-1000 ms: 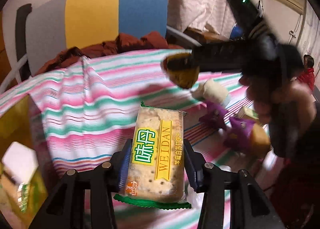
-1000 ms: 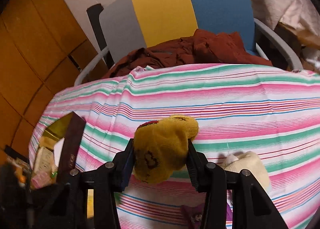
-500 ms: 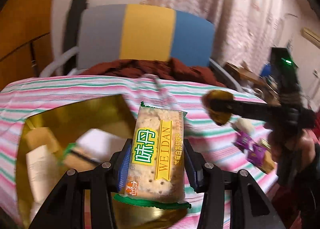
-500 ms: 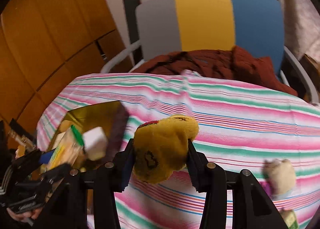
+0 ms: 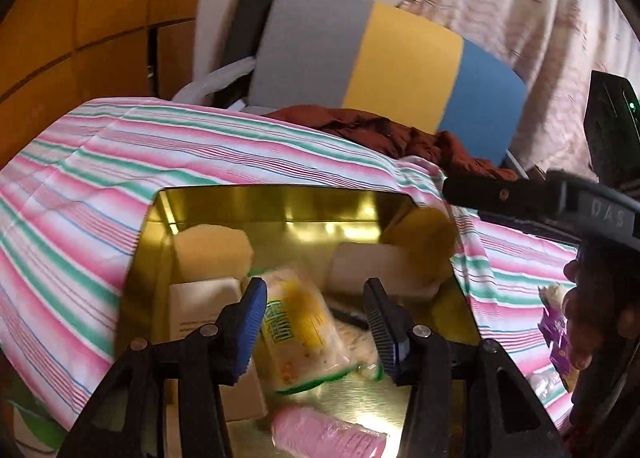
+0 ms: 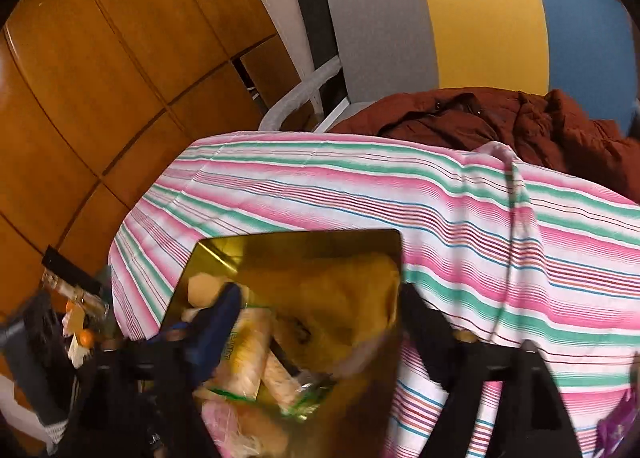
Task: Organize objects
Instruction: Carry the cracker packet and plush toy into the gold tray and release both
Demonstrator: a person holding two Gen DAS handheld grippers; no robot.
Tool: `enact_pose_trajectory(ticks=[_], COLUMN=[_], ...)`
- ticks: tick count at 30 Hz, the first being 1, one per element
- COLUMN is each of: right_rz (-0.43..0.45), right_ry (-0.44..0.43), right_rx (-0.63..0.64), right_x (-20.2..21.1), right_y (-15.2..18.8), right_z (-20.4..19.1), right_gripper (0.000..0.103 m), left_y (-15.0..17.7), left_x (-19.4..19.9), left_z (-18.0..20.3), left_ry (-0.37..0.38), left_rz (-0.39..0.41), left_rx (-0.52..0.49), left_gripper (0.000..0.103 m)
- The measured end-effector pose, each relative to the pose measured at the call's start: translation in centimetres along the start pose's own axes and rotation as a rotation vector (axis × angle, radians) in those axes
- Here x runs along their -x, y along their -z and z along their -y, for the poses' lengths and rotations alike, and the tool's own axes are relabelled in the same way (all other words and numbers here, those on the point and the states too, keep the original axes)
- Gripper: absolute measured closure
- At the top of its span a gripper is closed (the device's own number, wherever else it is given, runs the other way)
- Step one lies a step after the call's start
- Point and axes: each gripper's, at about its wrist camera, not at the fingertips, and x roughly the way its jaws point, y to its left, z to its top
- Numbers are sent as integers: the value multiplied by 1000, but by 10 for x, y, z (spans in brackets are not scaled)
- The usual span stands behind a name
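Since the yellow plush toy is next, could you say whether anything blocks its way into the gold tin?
No lid; the plush toy is at the right rim of the gold tin. Only the open left gripper hovers over it.

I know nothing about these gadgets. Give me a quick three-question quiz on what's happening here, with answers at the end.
1. True or false: the left gripper is clamped shut on the cracker packet.
2. The gold tin sits on: A bare wood, B striped cloth, C a carpet.
3. Fill in: the yellow plush toy at the right gripper is over the ___.
Key: 1 false, its jaws stand open; 2 B; 3 tin.
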Motion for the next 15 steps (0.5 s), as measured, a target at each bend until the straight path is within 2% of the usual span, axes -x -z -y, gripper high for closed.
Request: enact_pose_trajectory(ticks=[6,15], right_rz=[-2,33], right_ry=[22,138], right_rx=[34,84], right_x=[5,34], right_y=[12,51], right_z=[-16,-29], right_gripper=[15,2], left_y=[9,23], left_x=[19,48], left_z=[-17,-8], left_ry=[-28,-46], left_rz=[41,83], left_rx=[10,-46], left_gripper=[52,52])
